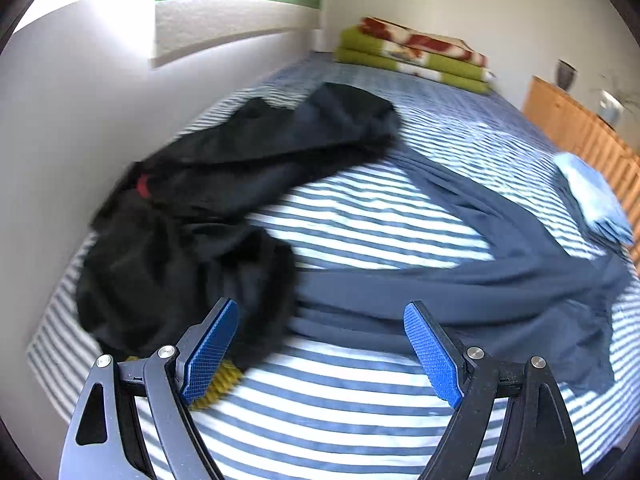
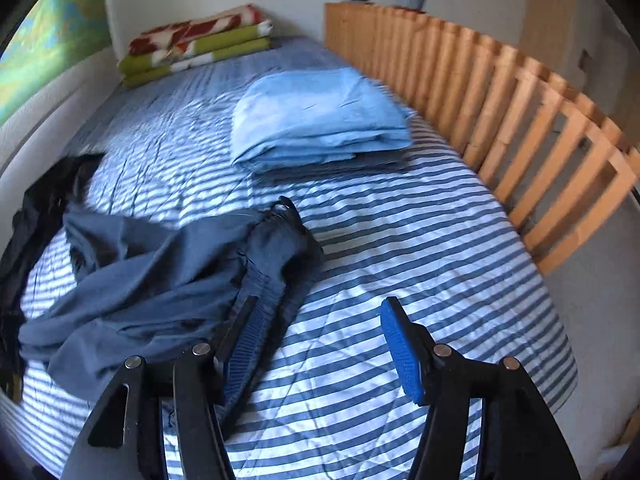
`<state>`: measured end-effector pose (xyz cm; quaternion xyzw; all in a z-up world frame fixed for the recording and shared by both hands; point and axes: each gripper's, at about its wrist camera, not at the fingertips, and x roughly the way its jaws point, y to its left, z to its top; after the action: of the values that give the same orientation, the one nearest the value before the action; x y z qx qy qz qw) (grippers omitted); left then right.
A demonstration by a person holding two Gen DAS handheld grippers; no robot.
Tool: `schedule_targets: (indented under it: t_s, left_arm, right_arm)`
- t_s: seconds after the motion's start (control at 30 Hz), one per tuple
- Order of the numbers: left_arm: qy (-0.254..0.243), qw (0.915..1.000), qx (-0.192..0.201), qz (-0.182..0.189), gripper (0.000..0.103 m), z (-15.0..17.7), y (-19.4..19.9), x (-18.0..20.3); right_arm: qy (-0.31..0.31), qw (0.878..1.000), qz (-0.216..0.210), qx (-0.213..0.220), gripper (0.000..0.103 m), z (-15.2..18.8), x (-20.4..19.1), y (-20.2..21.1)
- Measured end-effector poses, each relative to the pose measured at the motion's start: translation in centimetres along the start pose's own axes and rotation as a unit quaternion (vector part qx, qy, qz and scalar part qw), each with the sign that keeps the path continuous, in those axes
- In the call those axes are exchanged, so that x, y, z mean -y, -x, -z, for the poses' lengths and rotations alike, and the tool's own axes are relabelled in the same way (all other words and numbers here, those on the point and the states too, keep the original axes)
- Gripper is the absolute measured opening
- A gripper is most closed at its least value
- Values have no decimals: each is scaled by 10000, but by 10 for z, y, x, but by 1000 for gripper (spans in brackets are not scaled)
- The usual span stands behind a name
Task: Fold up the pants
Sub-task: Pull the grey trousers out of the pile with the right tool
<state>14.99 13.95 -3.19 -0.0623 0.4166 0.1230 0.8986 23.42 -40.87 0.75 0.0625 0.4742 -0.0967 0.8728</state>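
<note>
Slate-blue pants (image 1: 500, 280) lie loosely spread on the striped bed sheet (image 1: 360, 400), one leg running toward the far end. In the right wrist view the same pants (image 2: 160, 272) are bunched at the left, with their waist end beside my right gripper's left finger. My left gripper (image 1: 320, 308) hovers open above the pants with nothing between its blue pads. My right gripper (image 2: 320, 302) is also open over bare sheet (image 2: 400, 240), its pads pressing on nothing.
A pile of black clothes (image 1: 220, 184) lies at the left by the wall, over something yellow (image 1: 224, 384). A folded light-blue stack (image 2: 320, 120) sits near a wooden slatted rail (image 2: 520, 100). Folded green and red blankets (image 2: 192, 44) lie at the far end.
</note>
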Motion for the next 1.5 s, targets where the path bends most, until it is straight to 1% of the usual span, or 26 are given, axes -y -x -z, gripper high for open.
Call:
schedule_targets:
  t_s: [0.13,0.2,0.3,0.4,0.47,0.57,0.63,0.67,0.7,0.73,0.77,0.8,0.83,0.87,0.93,0.97,1.0,1.03,1.07,1.13,1.23,1.27,1.3,1.37,1.4,1.5]
  left_arm:
    - [-277,9992,-173,247,88,11,-10,33]
    - [-337,9986,-246,318,88,15,-17,45]
    - [-381,9976,-395,416,88,16,-32,51]
    - [-471,9964,-481,521,88,15,-45,54]
    - [-519,9961,-522,490,88,13,-52,51]
    - [-511,9962,-555,439,88,8,-57,45]
    - [-463,9964,-580,412,88,5,-60,39]
    - [-436,9965,-598,400,88,4,-62,35]
    - [-406,9963,-640,404,88,5,-65,29]
    - [-397,9959,-701,403,88,7,-68,26]
    - [-399,9956,-743,397,88,9,-70,23]
    - [-413,9953,-806,352,88,13,-73,19]
    - [-419,9951,-841,300,88,16,-76,16]
    - [-415,9949,-884,259,88,20,-79,12]
    - [-366,9941,-993,231,88,26,-85,2]
    - [-323,9941,-1019,208,88,28,-88,-4]
    - [-275,9941,-1036,139,88,30,-91,-11]
    - [-245,9942,-1042,72,88,30,-94,-17]
    - [-198,9942,-1056,-13,88,30,-96,-24]
    - [-96,9938,-1096,-139,88,30,-101,-40]
    - [14,9935,-1091,-335,88,27,-105,-59]
    - [44,9934,-1069,-423,88,26,-105,-66]
    - [101,9932,-1043,-503,88,24,-105,-73]
    - [224,9933,-1024,-482,88,23,-103,-82]
    - [290,9937,-990,-430,88,21,-100,-87]
    - [238,9948,-896,-411,88,18,-92,-90]
  right_arm:
    - [68,9984,-464,-328,57,12,-5,-4]
    - [163,9967,-625,-501,57,23,-16,-11]
    - [453,9913,-804,-943,57,51,-45,-36]
    - [598,9878,-746,-1233,57,73,-66,-59]
    - [740,9844,-798,-1384,57,87,-81,-73]
    - [923,9805,-843,-1518,58,100,-104,-83]
    - [1063,9779,-845,-1589,61,105,-120,-88]
    - [1176,9768,-787,-1605,67,107,-127,-90]
    - [1311,9757,-724,-1596,70,109,-135,-91]
    - [1502,9739,-642,-1576,70,114,-144,-92]
    - [1625,9730,-541,-1545,64,118,-149,-93]
    - [1735,9729,-419,-1473,49,121,-153,-94]
    - [1862,9726,-319,-1354,43,124,-157,-92]
    - [1971,9714,-333,-1284,30,125,-160,-90]
    - [2037,9712,-295,-1201,25,122,-160,-85]
    - [1995,9732,-224,-1124,18,119,-156,-82]
    - [1951,9752,-124,-1042,15,114,-152,-80]
    - [1816,9797,85,-849,13,105,-141,-76]
    - [1714,9824,249,-699,12,96,-131,-72]
    - [1342,9880,678,-346,11,71,-97,-63]
    - [685,9921,1035,-162,11,37,-44,-56]
    - [517,9914,1198,-85,10,28,-30,-55]
    - [391,9886,1455,54,10,20,-16,-50]
    - [217,9811,1890,347,10,8,0,-45]
    - [-15,9766,2100,476,10,-1,16,-41]
    - [-602,9690,2352,459,10,-21,62,-44]
